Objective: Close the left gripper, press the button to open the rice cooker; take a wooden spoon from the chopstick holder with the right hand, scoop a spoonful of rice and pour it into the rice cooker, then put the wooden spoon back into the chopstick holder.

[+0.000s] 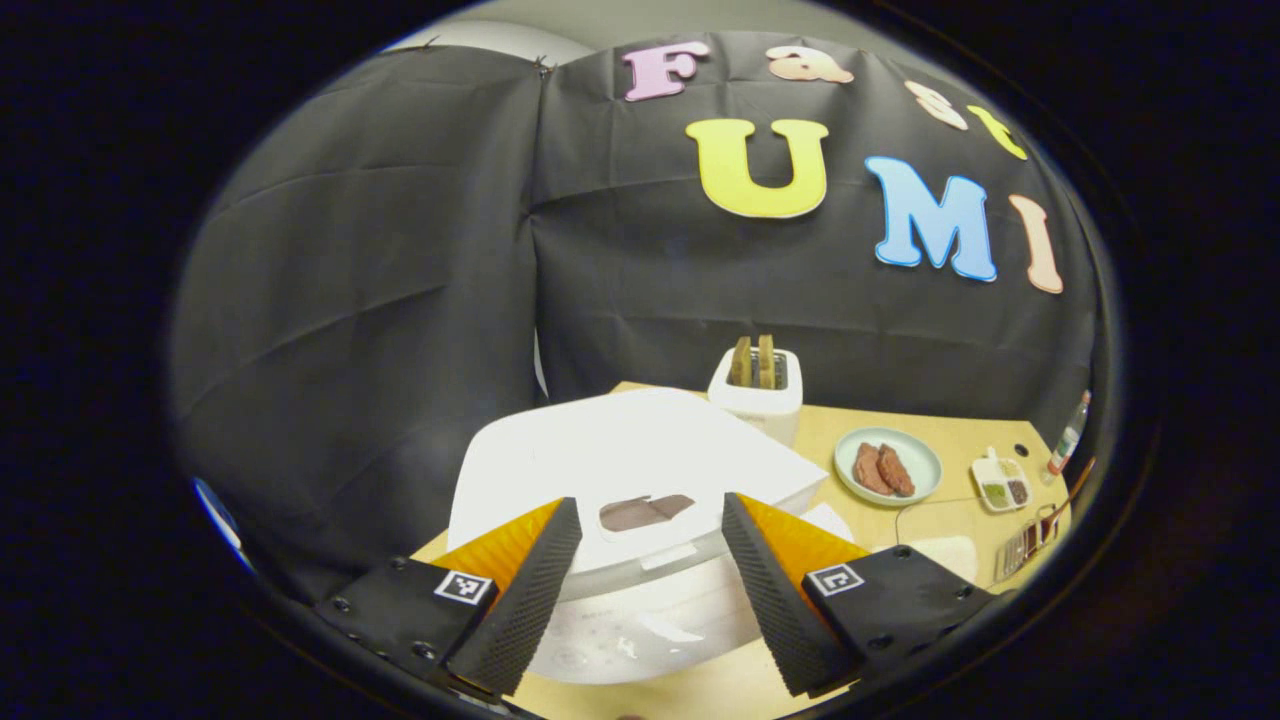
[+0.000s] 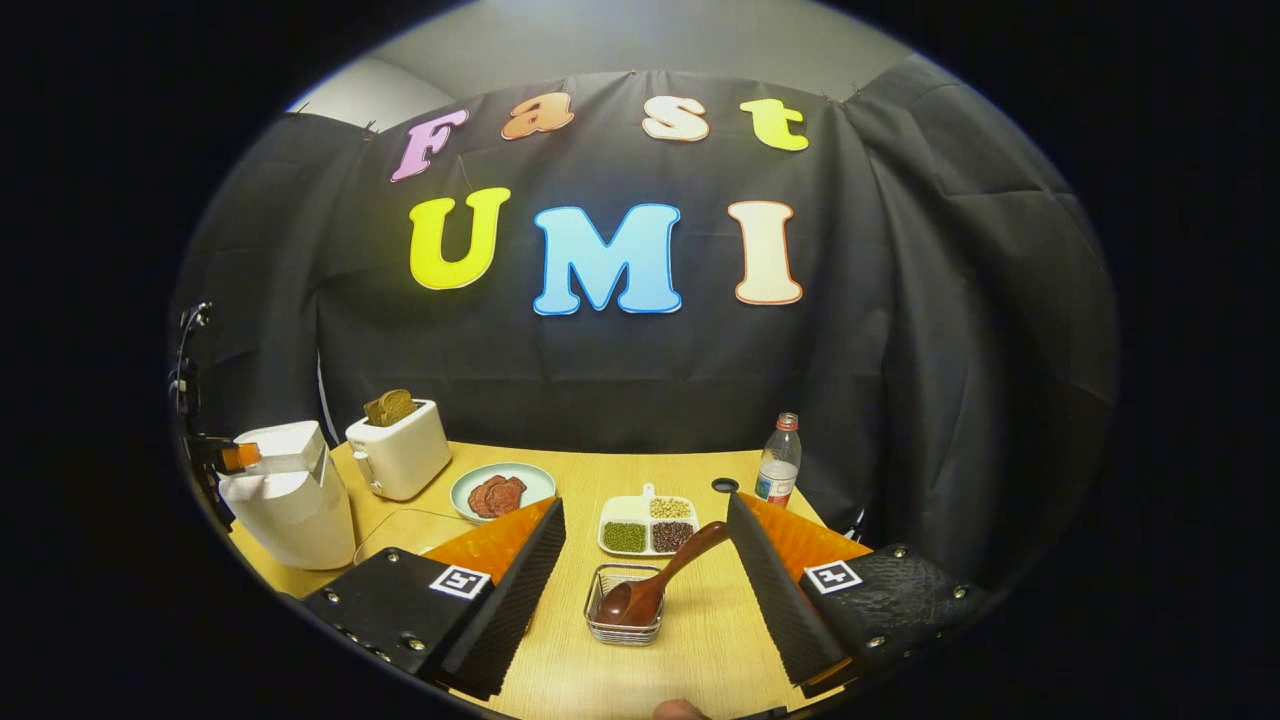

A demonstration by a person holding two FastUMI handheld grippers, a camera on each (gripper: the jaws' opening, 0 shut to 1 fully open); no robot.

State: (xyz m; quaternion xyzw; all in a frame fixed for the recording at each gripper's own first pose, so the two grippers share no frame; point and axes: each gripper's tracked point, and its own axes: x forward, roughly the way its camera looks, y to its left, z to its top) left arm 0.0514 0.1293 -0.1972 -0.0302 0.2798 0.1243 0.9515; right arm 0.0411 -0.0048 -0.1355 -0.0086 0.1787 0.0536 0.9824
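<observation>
Jaws spread on both the left gripper [image 1: 650,590] and right gripper [image 2: 645,590]; wooden spoon [image 2: 655,585] leans handle up-right from its wire holder [image 2: 622,628] on the wooden table [image 2: 700,640].

Bare tabletop [image 2: 700,640] around spoon holder [image 2: 623,617]

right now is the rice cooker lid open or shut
Shut. In the left gripper view the rice cooker has its white lid lying flat over the body; in the right gripper view the lid also sits down.
</observation>
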